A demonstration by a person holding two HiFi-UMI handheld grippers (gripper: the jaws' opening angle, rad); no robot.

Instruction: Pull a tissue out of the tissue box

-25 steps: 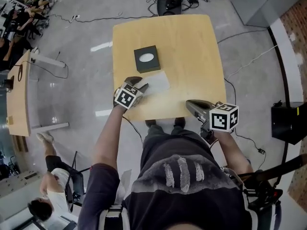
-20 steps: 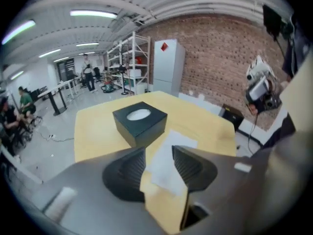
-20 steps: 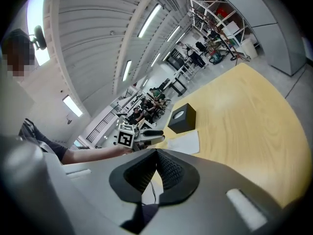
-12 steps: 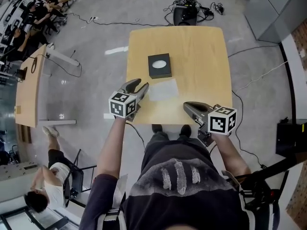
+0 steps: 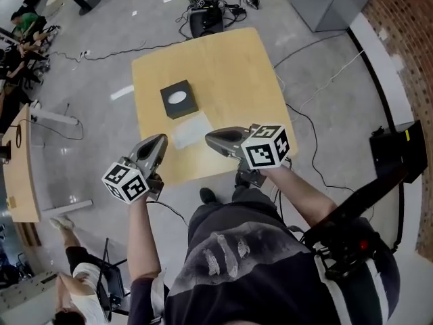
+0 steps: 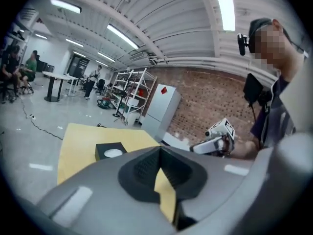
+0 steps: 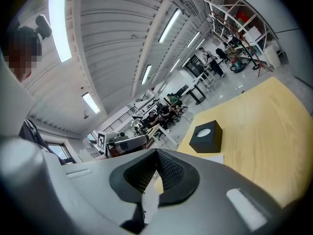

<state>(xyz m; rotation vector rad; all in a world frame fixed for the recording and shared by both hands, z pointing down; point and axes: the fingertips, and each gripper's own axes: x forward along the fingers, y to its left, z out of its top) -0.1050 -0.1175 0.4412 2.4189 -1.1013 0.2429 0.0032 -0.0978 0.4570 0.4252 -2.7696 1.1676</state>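
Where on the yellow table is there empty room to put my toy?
The table is bare beyond the tissue box and to its right. The near edge is crowded: a loose tissue, left tongs and right tongs above.

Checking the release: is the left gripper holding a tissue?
No, the left gripper is shut and empty; the tissue lies flat on the table.

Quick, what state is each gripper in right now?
Left gripper: shut, holding nothing.
Right gripper: shut, holding nothing.
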